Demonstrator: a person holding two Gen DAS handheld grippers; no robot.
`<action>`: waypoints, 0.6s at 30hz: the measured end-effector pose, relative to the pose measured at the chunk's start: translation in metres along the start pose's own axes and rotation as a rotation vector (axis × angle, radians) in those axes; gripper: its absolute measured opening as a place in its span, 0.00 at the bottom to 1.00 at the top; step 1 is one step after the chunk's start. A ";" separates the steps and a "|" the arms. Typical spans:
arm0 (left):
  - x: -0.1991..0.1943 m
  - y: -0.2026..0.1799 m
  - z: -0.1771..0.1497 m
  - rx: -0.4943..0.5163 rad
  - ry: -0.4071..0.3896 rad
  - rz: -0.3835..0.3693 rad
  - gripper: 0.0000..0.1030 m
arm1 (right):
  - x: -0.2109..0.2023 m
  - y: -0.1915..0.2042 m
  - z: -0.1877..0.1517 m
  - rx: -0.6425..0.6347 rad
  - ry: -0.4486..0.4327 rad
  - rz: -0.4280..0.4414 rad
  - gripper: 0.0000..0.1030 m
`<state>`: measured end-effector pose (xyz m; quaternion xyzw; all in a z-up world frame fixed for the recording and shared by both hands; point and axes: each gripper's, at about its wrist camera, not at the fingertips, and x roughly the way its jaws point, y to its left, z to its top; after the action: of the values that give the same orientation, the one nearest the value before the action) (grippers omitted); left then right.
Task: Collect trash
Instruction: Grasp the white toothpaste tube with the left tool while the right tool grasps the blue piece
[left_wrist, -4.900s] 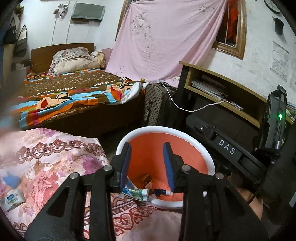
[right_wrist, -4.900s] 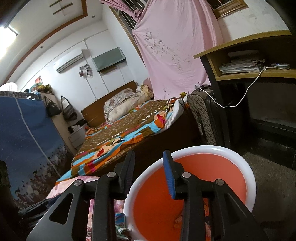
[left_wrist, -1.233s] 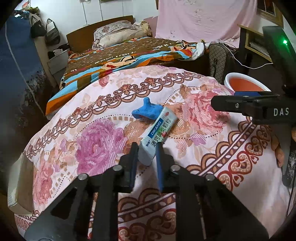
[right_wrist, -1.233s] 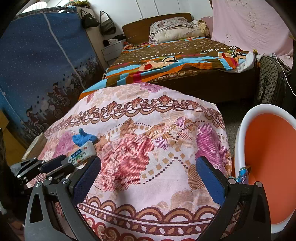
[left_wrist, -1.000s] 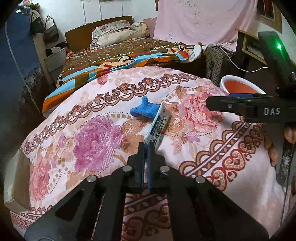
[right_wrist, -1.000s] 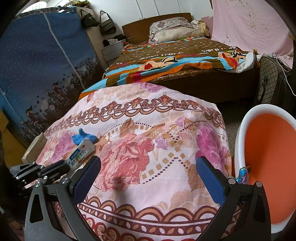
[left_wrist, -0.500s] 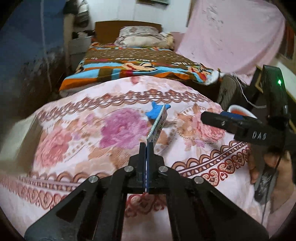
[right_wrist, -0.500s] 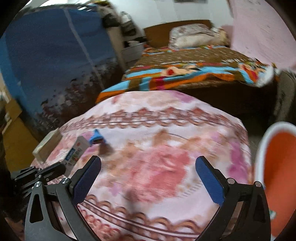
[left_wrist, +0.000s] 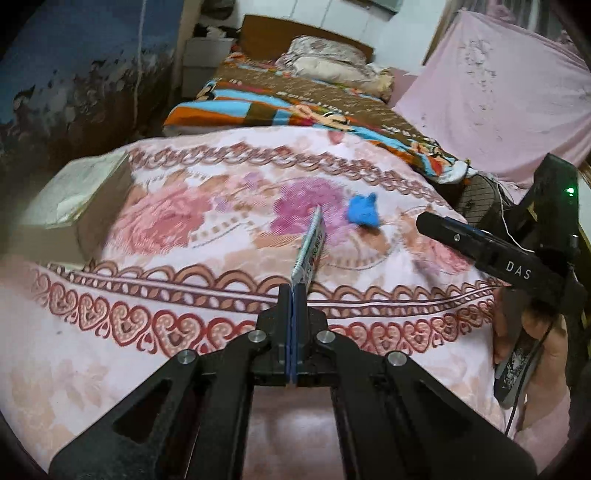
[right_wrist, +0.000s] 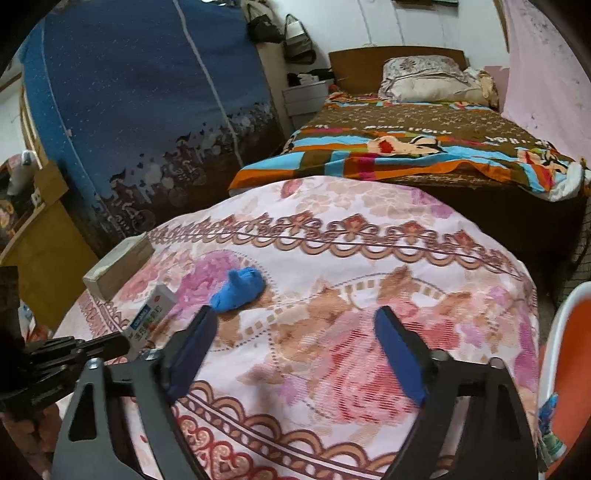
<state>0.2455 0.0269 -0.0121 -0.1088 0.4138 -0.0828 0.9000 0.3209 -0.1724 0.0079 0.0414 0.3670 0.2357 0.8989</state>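
My left gripper (left_wrist: 295, 291) is shut on a flattened white toothpaste box (left_wrist: 310, 247) and holds it edge-up above the floral bedspread (left_wrist: 207, 236); the box also shows in the right wrist view (right_wrist: 151, 317), gripped at its near end. A crumpled blue scrap (left_wrist: 364, 212) lies on the bedspread just beyond the box, and in the right wrist view (right_wrist: 240, 288) it sits just ahead of my open, empty right gripper (right_wrist: 295, 339). The orange bin with a white rim (right_wrist: 565, 369) stands at the right edge, with trash inside.
A block-like cardboard box (right_wrist: 118, 266) sits at the bedspread's far left edge. A second bed with a colourful blanket (right_wrist: 424, 147) lies beyond. A blue wardrobe cover (right_wrist: 147, 103) stands on the left. A dark suitcase (left_wrist: 476, 199) is beside the bed.
My left gripper closed on the toothpaste box and lifted it off the bedspread, turning it edge-up. My right gripper swung left toward the blue scrap and stays open.
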 end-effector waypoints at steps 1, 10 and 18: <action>0.000 0.002 0.000 -0.007 0.001 0.001 0.00 | 0.004 0.005 0.001 -0.008 0.007 0.011 0.72; -0.002 0.007 -0.001 0.015 0.007 0.005 0.07 | 0.043 0.036 0.018 -0.084 0.093 0.071 0.56; 0.004 -0.004 0.007 0.100 0.023 0.031 0.13 | 0.056 0.041 0.012 -0.105 0.130 0.050 0.35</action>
<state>0.2532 0.0231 -0.0095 -0.0565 0.4210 -0.0906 0.9008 0.3476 -0.1094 -0.0086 -0.0122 0.4106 0.2792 0.8680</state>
